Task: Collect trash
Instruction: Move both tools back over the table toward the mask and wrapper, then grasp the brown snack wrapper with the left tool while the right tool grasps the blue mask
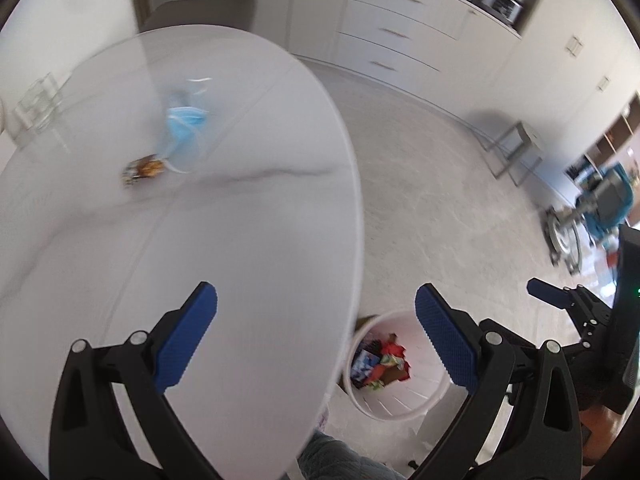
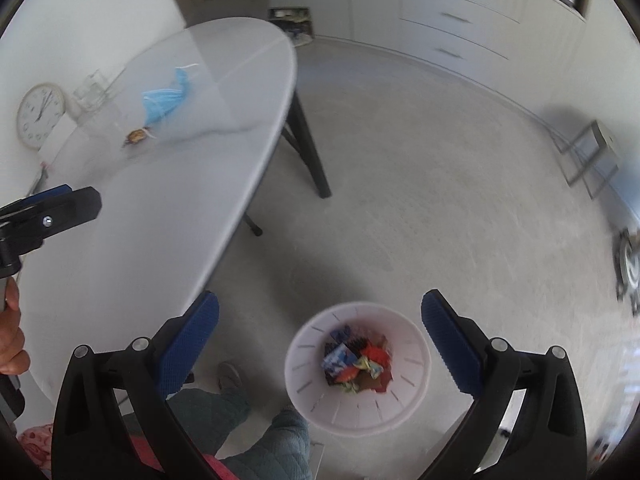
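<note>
A blue face mask point(image 1: 185, 130) and a small brown wrapper point(image 1: 144, 169) lie on the white oval table point(image 1: 240, 240); they also show in the right wrist view, mask point(image 2: 166, 98), wrapper point(image 2: 137, 136). A white trash bin point(image 2: 358, 364) with several colourful wrappers inside stands on the floor beside the table; the bin also shows in the left wrist view point(image 1: 394, 396). My left gripper point(image 1: 316, 340) is open and empty above the table's near edge. My right gripper point(image 2: 320, 344) is open and empty, above the bin.
A clock point(image 2: 40, 114) and a clear glass holder point(image 2: 94, 88) stand at the table's far left. White drawers point(image 1: 396, 36) line the far wall. A small metal side table point(image 1: 516, 152) stands on the pale carpet. The person's legs point(image 2: 256, 440) are below.
</note>
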Motion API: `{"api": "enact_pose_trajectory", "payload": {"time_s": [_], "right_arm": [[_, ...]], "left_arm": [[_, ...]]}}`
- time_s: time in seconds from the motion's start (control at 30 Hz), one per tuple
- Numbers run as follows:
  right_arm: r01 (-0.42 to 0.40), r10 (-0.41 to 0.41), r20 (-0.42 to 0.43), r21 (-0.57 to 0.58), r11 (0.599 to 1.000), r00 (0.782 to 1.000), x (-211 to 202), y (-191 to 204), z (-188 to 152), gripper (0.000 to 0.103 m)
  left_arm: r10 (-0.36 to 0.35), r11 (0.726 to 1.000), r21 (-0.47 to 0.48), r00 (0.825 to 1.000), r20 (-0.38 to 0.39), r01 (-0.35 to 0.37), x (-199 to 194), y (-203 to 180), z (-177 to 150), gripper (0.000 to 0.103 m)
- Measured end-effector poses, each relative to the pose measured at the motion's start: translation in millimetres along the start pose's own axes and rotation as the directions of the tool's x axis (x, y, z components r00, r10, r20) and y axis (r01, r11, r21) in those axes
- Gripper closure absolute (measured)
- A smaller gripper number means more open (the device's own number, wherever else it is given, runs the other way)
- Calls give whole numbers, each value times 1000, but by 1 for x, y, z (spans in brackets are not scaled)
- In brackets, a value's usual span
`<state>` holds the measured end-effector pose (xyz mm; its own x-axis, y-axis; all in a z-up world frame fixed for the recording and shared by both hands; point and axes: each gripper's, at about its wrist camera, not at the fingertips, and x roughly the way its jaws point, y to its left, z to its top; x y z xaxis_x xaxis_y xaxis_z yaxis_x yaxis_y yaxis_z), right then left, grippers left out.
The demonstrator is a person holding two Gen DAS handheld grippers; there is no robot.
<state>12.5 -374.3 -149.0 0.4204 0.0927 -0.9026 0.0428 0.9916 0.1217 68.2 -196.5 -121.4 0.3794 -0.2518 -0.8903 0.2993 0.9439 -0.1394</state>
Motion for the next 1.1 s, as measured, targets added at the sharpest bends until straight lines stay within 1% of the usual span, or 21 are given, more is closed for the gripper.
{"api": "enact_pose_trajectory", "payload": {"time_s": [0.1,0.13,0.2,0.23,0.27,0.3,0.37,0.47,0.57,0.6,0.7,0.87,0.9,0.97,1.0,1.03,1.07,1.1], "right_arm": [[-30,30,3,-63,998,1000,10,28,26,2],[-30,30,3,-63,998,1000,10,28,26,2],[-48,48,-1,-97,994,999,21,49,44,2],[-67,67,-4,-115,991,998,30,67,61,2],[-67,67,-4,-115,991,998,30,67,61,2],[-78,78,-6,-119,990,997,35,75,69,2],[-101,101,-11,-122,987,995,46,92,85,2],[-141,139,-27,-130,981,990,65,119,110,2],[-154,150,-35,-151,976,988,85,145,136,3],[-152,148,-35,-154,976,988,91,152,144,3],[-158,154,-40,-136,978,987,112,170,171,3],[-183,181,-60,-25,983,982,150,183,212,3],[-182,182,-64,-6,983,981,156,184,219,5],[-171,173,-78,31,985,982,171,186,230,9],[-165,168,-84,40,985,982,176,188,234,11],[-158,162,-90,46,986,983,182,189,238,12],[-149,153,-90,49,988,984,188,191,243,15],[-135,140,-97,50,990,985,194,193,247,20]], "left_arm": [[42,998,-40,999,22,-41,0,35,8,8],[60,997,-49,998,27,-59,0,49,11,8],[99,993,-64,994,40,-96,1,76,15,8],[109,992,-67,993,44,-106,1,86,19,8],[118,991,-69,992,47,-115,3,96,22,8],[128,990,-70,991,51,-124,5,110,27,8],[138,989,-63,989,59,-135,9,127,34,8],[129,991,-28,990,59,-127,19,150,44,8],[102,994,45,994,42,-104,32,167,56,8],[89,992,82,995,33,-91,39,173,61,8],[67,983,170,998,16,-68,53,180,69,8],[13,946,323,1000,-16,-7,86,198,92,9],[-3,936,353,1000,-29,13,95,201,97,10],[-16,918,396,999,-46,33,107,204,103,14],[-27,903,427,998,-54,48,116,205,107,17],[-32,894,444,998,-58,55,120,206,109,22],[-39,885,461,997,-67,66,127,206,111,25],[-45,876,476,996,-73,75,132,207,113,26]]}}
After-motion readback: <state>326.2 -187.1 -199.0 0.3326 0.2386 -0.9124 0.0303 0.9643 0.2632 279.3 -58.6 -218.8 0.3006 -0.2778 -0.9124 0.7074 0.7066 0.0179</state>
